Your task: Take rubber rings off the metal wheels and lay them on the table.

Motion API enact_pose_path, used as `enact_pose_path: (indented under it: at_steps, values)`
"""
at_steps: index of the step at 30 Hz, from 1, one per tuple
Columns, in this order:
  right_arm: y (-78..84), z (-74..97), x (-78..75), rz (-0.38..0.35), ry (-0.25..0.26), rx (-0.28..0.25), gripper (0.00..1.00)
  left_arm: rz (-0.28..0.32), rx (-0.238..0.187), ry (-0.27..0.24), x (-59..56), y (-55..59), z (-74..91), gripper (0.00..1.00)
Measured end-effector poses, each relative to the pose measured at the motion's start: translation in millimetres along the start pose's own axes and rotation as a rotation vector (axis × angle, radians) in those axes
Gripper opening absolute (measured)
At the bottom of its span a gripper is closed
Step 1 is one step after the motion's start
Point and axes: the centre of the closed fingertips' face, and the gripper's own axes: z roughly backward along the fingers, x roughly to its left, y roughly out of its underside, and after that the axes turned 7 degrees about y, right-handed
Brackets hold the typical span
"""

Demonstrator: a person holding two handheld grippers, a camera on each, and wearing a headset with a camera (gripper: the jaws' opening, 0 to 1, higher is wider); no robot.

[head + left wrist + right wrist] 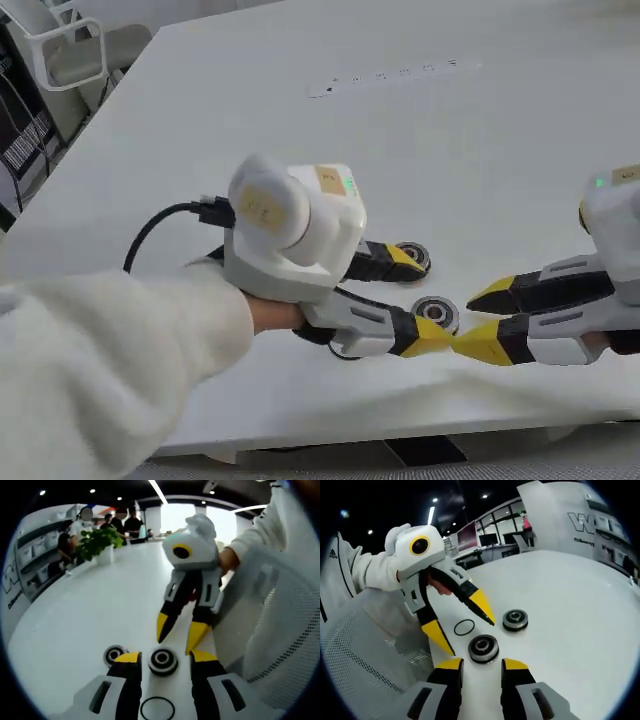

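Observation:
Two metal wheels with dark rubber rims lie on the white table (300, 120). The nearer wheel (436, 312) (163, 661) (483, 648) sits between the jaws of my left gripper (418, 295) (165, 657), which is open and not touching it. The other wheel (412, 256) (114, 654) (515, 620) lies just outside the left gripper's far jaw. My right gripper (480, 318) (482, 664) faces the left one, open, its tips just short of the nearer wheel. A loose black rubber ring (157, 708) (464, 627) lies flat between the left gripper's jaws, behind the wheel.
A black cable (150, 235) trails from the left gripper. A row of sockets (390, 75) is set in the table further back. A white chair (70, 50) stands off the far left corner. The table's front edge (400, 425) runs close below the grippers. A potted plant (100, 542) stands far down the table.

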Motion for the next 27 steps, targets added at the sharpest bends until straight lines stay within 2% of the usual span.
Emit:
enact_pose_path:
  at_steps: [2,9,11,16,18,27]
  values:
    - [0.8,-1.0,0.5,0.011,-0.002,-0.003,0.25,-0.002,0.004,-0.006,0.7,3.1,-1.8,0.36]
    - [4.4,-4.8,0.8,0.022,0.004,-0.007,0.22,0.033,-0.021,-0.009,0.4,3.4,-5.4,0.27]
    - [4.9,-5.5,1.1,0.028,0.007,-0.008,0.22,0.077,-0.044,0.000,-1.1,2.7,-6.0,0.24]
    - [3.2,-7.0,-1.3,0.037,0.016,-0.016,0.21,0.069,-0.044,-0.018,3.4,4.4,-5.7,0.19]
    - [2.2,-7.1,-1.7,0.033,0.015,-0.022,0.21,0.098,-0.043,-0.018,4.2,6.7,-6.1,0.19]
    - [1.9,-9.7,-0.5,0.063,0.017,-0.030,0.18,0.069,-0.050,-0.032,4.0,7.3,-6.5,0.14]
